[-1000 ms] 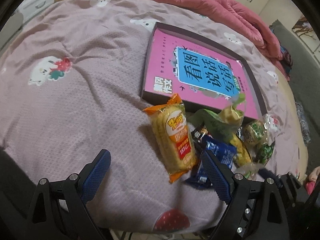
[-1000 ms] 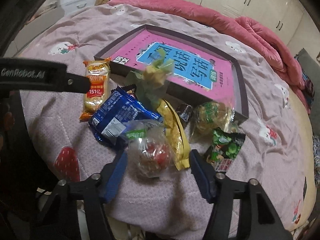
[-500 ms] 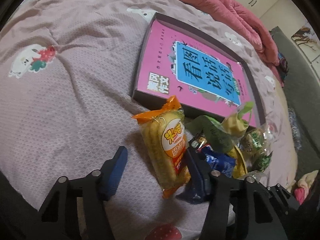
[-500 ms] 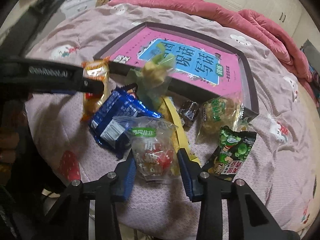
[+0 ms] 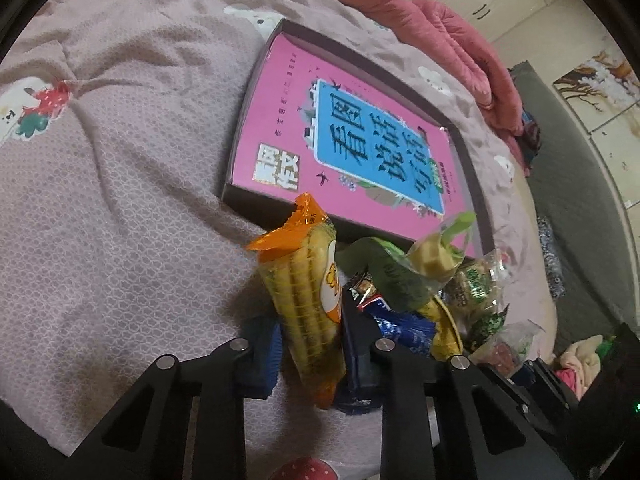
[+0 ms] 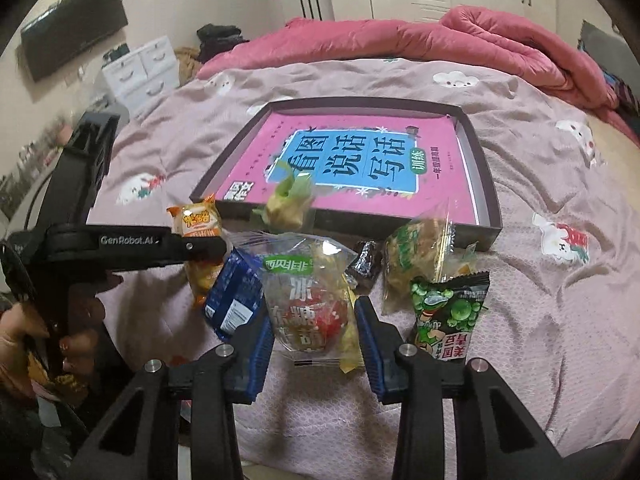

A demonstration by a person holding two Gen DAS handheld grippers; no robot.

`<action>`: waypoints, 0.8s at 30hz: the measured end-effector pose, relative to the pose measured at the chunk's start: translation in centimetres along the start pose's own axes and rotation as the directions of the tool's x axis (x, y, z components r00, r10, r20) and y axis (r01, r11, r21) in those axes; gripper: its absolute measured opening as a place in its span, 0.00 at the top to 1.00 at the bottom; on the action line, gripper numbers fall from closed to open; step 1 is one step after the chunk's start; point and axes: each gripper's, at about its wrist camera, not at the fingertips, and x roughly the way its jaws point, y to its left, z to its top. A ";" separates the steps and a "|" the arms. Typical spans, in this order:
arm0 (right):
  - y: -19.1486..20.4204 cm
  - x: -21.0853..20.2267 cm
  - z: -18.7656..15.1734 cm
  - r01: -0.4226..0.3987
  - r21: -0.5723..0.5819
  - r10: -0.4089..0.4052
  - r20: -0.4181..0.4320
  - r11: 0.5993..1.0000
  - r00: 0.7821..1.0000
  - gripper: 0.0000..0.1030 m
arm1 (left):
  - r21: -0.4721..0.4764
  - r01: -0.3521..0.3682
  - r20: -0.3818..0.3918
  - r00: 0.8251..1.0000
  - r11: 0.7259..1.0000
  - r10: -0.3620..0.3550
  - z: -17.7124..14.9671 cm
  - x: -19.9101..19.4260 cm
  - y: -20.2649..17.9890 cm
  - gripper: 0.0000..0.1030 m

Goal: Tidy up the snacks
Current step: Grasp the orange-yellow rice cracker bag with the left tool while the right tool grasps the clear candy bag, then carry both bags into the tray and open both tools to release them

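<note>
Two packets are in the grip now, one in each hand-held gripper. The left hand-held gripper has just been closing, and its blue pads now press both long sides of the orange biscuit packet, which stands nearly upright between them. The right hand-held gripper is clamped on the clear candy bag, with the bag's lower part between the pads and its top free above.

Just beyond both grippers lies the dark tray with a pink book inside it, on the bed. I judge that the packets should go into this tray.

To do it well, lift each packet straight up first, because the other snacks crowd close: the blue packet touches the left side of the candy bag, and the green pea packet is just to the right of the right gripper. Keep the squeeze light, since biscuits break easily. Carry the packets over the near wall of the tray, and loosen the pads only when they rest flat on the book
</note>
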 end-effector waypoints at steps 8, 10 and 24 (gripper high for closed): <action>-0.9 -0.8 0.6 -0.017 0.035 0.015 0.054 0.999 0.998 0.61 | 0.046 0.010 0.088 0.996 0.999 -0.014 0.6 -2.8 -0.6 0.77; -1.1 -1.1 0.8 -0.017 0.041 0.014 0.071 0.999 0.997 0.61 | 0.057 0.011 0.109 0.994 0.998 -0.017 0.7 -3.7 -0.5 0.77; -4.6 -2.4 3.8 0.023 0.111 -0.045 0.196 0.994 0.980 0.61 | 0.127 -0.027 0.216 0.976 0.992 -0.001 2.9 -6.0 -1.7 0.77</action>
